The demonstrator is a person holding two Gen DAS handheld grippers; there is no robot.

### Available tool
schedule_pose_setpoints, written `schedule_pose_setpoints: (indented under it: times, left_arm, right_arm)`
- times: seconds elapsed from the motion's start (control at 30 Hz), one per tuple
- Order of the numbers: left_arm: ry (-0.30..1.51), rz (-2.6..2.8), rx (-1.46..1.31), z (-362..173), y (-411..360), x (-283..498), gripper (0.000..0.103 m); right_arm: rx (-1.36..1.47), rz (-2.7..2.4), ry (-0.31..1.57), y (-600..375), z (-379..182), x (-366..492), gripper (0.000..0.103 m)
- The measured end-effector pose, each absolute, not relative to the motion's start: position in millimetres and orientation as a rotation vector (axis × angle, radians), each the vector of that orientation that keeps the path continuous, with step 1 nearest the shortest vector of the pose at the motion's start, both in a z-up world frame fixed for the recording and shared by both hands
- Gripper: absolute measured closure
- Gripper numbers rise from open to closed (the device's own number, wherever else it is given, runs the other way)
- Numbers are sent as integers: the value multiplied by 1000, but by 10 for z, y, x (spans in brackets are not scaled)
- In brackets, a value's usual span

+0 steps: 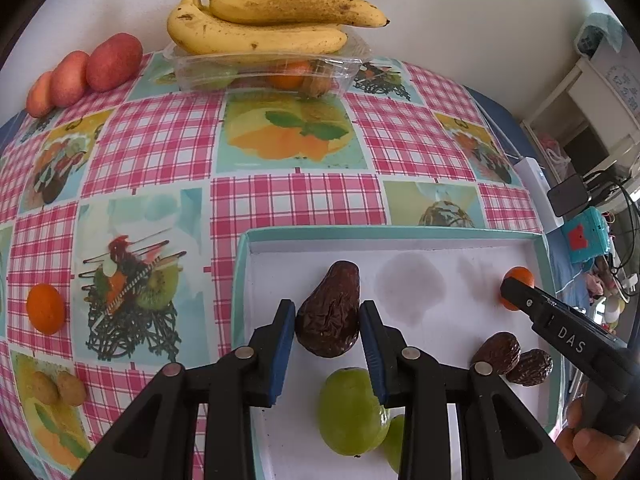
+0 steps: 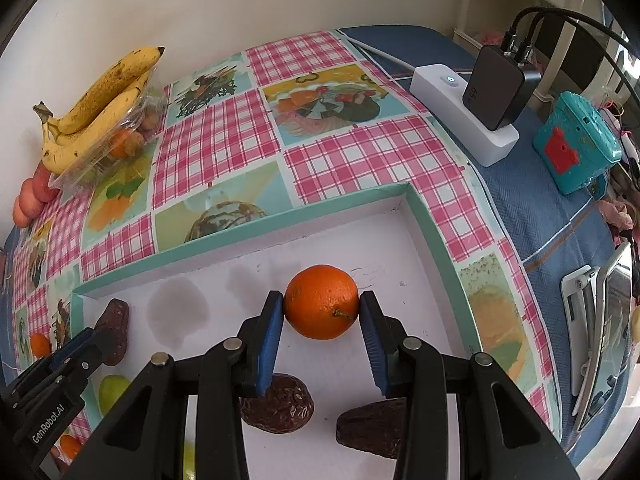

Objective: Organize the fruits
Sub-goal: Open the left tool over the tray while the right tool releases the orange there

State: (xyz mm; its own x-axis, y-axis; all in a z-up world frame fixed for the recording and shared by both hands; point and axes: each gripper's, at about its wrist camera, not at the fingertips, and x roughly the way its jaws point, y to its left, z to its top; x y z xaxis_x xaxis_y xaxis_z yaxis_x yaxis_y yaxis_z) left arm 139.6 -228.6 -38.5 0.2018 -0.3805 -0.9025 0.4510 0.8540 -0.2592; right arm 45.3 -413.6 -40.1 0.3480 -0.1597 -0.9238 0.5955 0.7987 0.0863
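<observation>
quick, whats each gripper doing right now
left gripper: shut on the dark brown wrinkled date
right gripper: shut on the small round orange

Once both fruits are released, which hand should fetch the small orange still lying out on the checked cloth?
Left. The small orange fruit lies on the pink checked tablecloth left of the teal-rimmed cardboard tray, nearer the left gripper; the right gripper works at the tray's far right end.

white power strip [image 2: 466, 114] | black charger [image 2: 498, 86] | teal box [image 2: 576, 148], perhaps a toy
</observation>
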Motion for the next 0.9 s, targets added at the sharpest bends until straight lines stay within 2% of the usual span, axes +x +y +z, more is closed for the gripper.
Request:
schedule_pose_setpoints:
  times: [0.27, 0.33, 0.37, 0.4, 0.47, 0.5, 0.57, 0.63, 0.7, 0.77, 0.9]
  left_arm:
    - [1259, -577, 74, -384, -2258, 1417, 65]
    - [1257, -574, 81, -333, -2238, 1415, 56]
    - [1254, -577, 80, -300, -2227, 1411, 46]
    - [1245, -586, 79, -242, -2208, 1406, 43]
    - [1229, -587, 76, -142, -2159, 1411, 38]
    - [1220, -575, 78, -85, -2115, 1422, 33]
    - [1211, -536, 85, -17, -2026, 1451, 23]
    - [1199, -477, 98, 41, -1899, 1491, 20]
    - [1187, -425, 107, 76, -1784, 1528, 12]
    - [1161, -376, 114, 117, -1672, 1548, 2]
    - [1136, -323, 115, 176, -1439, 1566, 0]
  right_arm:
    - [425, -502, 1125, -4126, -402, 476, 62]
    - [422, -499, 1123, -4127, -393, 481, 54]
    - [417, -497, 1123, -4122, -381, 482, 46]
    - [407, -498, 1121, -4112, -361, 484, 36]
    - [387, -501, 1108, -4094, -308, 486, 26]
    - [383, -499, 1098, -4088, -277, 483, 23]
    - [387, -490, 1084, -4081, -228, 471, 22]
    - [388, -482, 1071, -4070, -182, 454, 20]
    - [375, -483, 1062, -4045, -140, 445, 9]
    - [357, -486, 1056, -4008, -89, 439, 9]
    - [358, -470, 1037, -3939, 13, 410, 8]
